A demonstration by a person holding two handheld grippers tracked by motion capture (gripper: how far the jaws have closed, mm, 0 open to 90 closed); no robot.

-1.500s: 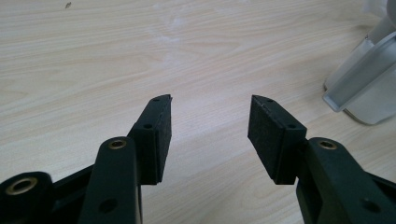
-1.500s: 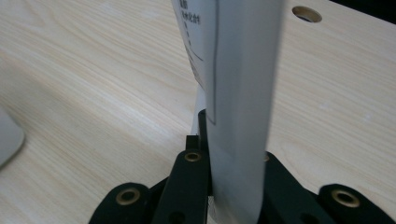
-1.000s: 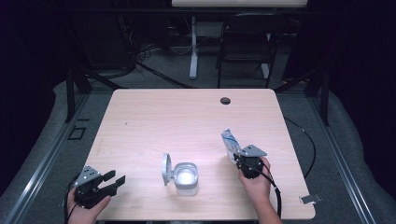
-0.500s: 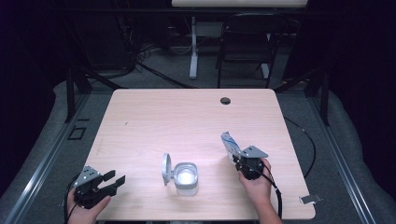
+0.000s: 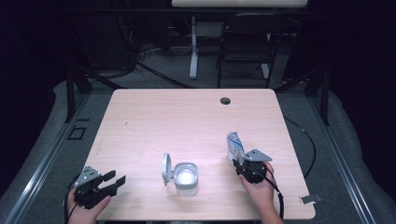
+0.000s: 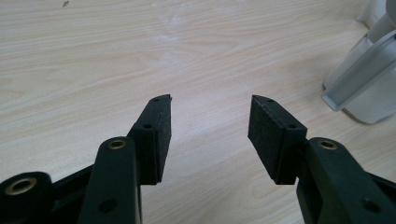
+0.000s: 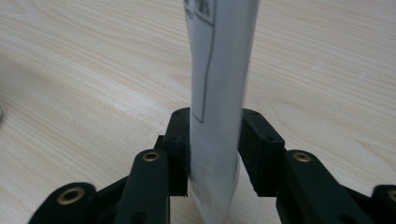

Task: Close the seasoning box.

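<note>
A white and blue packet [image 5: 235,147] stands upright at the table's right front, its lower end between the jaws of my right gripper [image 5: 240,164]. In the right gripper view the packet [image 7: 219,93] rises between the pads of this gripper [image 7: 215,116]; the jaws have just been opening, the left pad [image 7: 180,140] lies against it and the right one no longer squeezes it. My left gripper [image 5: 116,178] rests open at the table's left front corner. In the left gripper view that gripper [image 6: 210,100] has only bare wood between its pads.
A clear square container [image 5: 186,177] with its hinged lid [image 5: 166,169] standing open sits at the front middle; its edge [image 6: 369,79] lies to the right of the left jaws. A cable hole [image 5: 225,100] marks the far edge. A chair [image 5: 245,42] stands beyond the table.
</note>
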